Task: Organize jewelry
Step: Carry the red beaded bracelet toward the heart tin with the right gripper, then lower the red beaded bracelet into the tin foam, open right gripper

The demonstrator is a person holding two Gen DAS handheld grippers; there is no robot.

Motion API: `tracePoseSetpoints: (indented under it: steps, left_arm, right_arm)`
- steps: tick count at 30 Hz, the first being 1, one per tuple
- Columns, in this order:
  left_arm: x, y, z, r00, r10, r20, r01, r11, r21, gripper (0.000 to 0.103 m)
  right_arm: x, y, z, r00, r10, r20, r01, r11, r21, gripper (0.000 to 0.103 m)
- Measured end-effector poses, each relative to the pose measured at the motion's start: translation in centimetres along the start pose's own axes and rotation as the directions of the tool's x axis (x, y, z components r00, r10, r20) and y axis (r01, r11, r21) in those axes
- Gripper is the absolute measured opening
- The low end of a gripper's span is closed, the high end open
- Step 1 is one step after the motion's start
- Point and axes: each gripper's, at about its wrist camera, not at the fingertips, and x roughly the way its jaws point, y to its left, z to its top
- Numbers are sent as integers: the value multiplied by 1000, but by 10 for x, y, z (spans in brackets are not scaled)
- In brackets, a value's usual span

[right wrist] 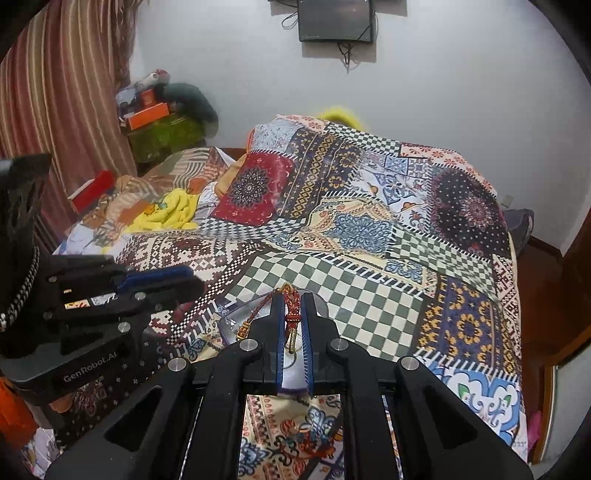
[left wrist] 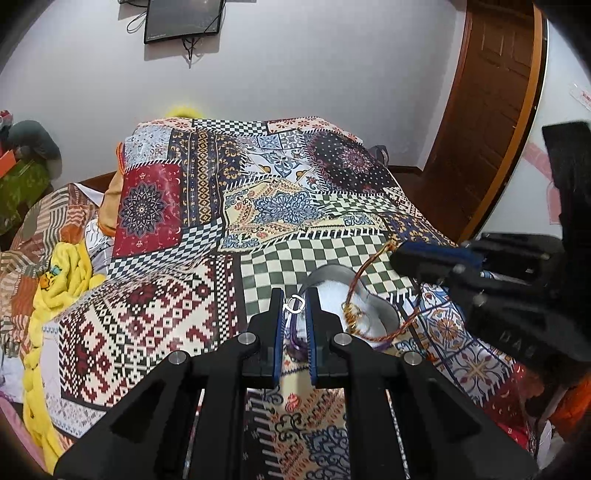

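In the left wrist view, the left tool (left wrist: 295, 306) sits at lower centre, its blue-padded fingers (left wrist: 277, 325) narrowed onto a small white ring (left wrist: 295, 305) pinched at the tips. Just behind the ring, right of centre, lies a shallow clear tray (left wrist: 388, 314) with a white lining, resting on the patchwork bedspread (left wrist: 177, 302). The right tool (left wrist: 406, 260) enters from the right edge and grips one end of a red-and-gold braided bracelet (left wrist: 360, 273), which hangs down in a curve so that its gold clasp end rests inside the tray.

In the right wrist view, the right tool (right wrist: 293, 306) at lower centre is closed on the braided bracelet (right wrist: 293, 306), the cord running between its pads (right wrist: 306, 332) with gold fittings dangling over the tray (right wrist: 231, 319) below. The left tool (right wrist: 184, 278) shows at the left edge of the frame, near the tray. A dark wall-mounted screen (right wrist: 335, 20) hangs at the top of the frame.
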Motion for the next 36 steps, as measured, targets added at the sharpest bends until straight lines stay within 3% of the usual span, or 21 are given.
tracePoseSetpoints:
  steps: [18, 36]
  left_arm:
    - [54, -8, -5, 996, -39, -83, 40, 999, 13, 9]
    - [46, -10, -2, 995, -48, -90, 50, 999, 18, 9]
  right_arm:
    - [49, -22, -5, 991, 40, -131, -35, 999, 39, 7]
    - [53, -16, -7, 981, 63, -184, -66, 998, -10, 11]
